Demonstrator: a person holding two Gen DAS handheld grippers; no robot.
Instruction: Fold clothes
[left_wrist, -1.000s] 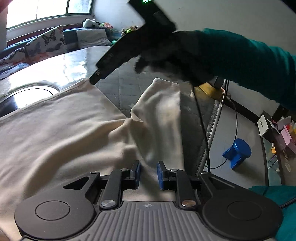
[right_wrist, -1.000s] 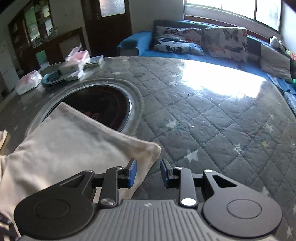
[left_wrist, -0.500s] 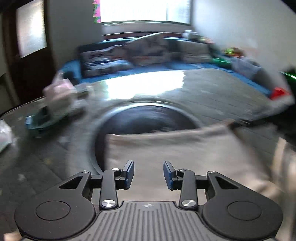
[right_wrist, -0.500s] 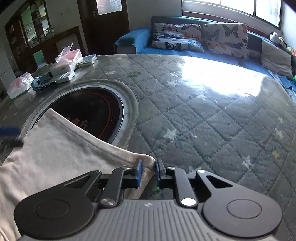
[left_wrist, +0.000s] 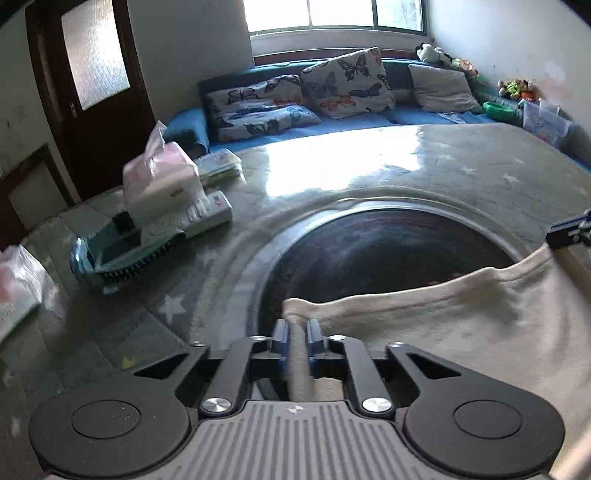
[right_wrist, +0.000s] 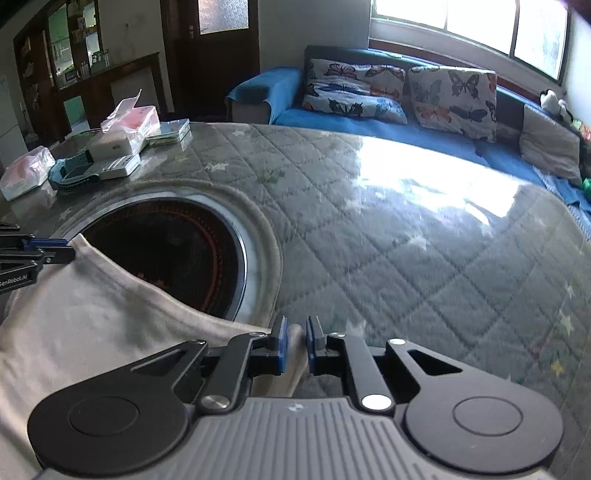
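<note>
A cream garment lies on the grey quilted table, its far edge stretched over a dark round inset. My left gripper has the garment's left corner between its blue pads, and its jaws are closing on the cloth. At the other corner, my right gripper pinches the garment as its jaws close. Each gripper shows at the edge of the other's view: the left gripper and the right gripper, both at the cloth's edge.
Far left on the table sit a pink tissue pack, flat boxes and a teal brush. A blue sofa with butterfly cushions runs behind the table under the window.
My left gripper swung from the garment's middle to its far left corner and closed on it. My right gripper moved onto the right corner and closed on the cloth.
</note>
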